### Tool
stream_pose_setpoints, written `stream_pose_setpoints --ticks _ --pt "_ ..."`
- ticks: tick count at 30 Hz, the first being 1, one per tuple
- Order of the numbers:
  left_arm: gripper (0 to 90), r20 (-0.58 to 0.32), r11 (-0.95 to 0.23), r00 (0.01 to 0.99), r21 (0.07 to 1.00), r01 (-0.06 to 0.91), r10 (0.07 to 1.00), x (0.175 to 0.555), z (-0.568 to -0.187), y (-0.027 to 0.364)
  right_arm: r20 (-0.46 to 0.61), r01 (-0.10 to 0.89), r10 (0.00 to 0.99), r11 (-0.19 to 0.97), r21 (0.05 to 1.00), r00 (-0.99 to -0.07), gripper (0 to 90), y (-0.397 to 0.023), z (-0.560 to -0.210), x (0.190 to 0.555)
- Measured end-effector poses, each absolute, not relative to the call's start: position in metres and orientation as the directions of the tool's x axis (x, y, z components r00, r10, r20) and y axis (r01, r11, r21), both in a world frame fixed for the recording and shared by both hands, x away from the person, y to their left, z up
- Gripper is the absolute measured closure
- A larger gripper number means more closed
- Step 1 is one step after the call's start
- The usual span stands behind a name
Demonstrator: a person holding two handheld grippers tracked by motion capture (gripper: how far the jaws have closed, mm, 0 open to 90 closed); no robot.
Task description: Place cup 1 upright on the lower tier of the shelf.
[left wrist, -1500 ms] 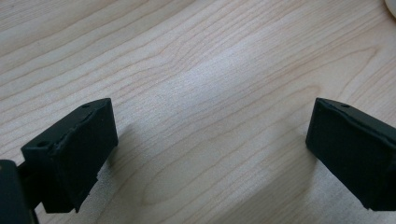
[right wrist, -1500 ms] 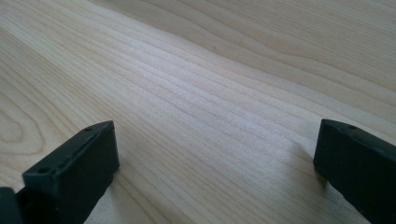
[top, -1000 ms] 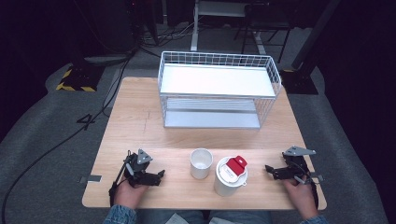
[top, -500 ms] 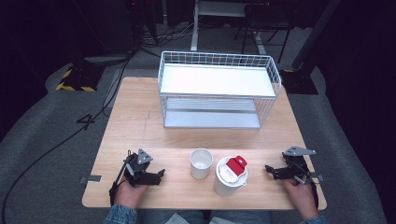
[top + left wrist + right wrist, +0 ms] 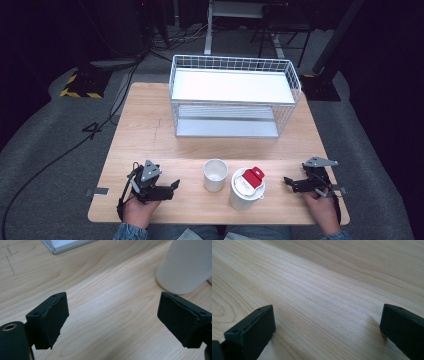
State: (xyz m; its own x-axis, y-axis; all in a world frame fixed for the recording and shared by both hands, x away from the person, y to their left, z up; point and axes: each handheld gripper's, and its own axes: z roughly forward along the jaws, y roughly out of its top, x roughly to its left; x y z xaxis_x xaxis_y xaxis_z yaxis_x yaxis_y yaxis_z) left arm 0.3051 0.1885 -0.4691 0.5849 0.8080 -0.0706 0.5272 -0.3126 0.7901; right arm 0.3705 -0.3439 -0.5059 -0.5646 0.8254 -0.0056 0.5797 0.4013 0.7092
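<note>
At the near edge of the wooden surface (image 5: 150,135), the left claw (image 5: 172,184) has just been closing, its jaws apart with nothing between them, aimed at the white cup (image 5: 215,174) nearby. The right claw (image 5: 287,181) rests with jaws apart and empty, near the red-lidded white container (image 5: 246,188). Farther back stands a white wire basket (image 5: 232,95).

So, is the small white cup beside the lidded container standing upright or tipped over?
Upright. In the high view the white cup rests on its base on the table, its round open mouth facing up, left of the lidded container.
</note>
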Motion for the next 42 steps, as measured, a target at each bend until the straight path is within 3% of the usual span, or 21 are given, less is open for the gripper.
stream_pose_setpoints --ticks 29,42 --pt "10.5 -0.158 -0.228 0.713 0.881 0.414 0.683 0.283 -0.452 0.138 -0.006 0.579 0.826 0.401 0.71 -0.564 0.1 -0.344 -0.506 0.37" --pt "3.3 -0.168 -0.231 0.759 0.892 0.388 0.629 0.288 -0.459 0.11 -0.009 0.577 0.825 0.403 0.71 -0.565 0.4 -0.344 -0.506 0.37"
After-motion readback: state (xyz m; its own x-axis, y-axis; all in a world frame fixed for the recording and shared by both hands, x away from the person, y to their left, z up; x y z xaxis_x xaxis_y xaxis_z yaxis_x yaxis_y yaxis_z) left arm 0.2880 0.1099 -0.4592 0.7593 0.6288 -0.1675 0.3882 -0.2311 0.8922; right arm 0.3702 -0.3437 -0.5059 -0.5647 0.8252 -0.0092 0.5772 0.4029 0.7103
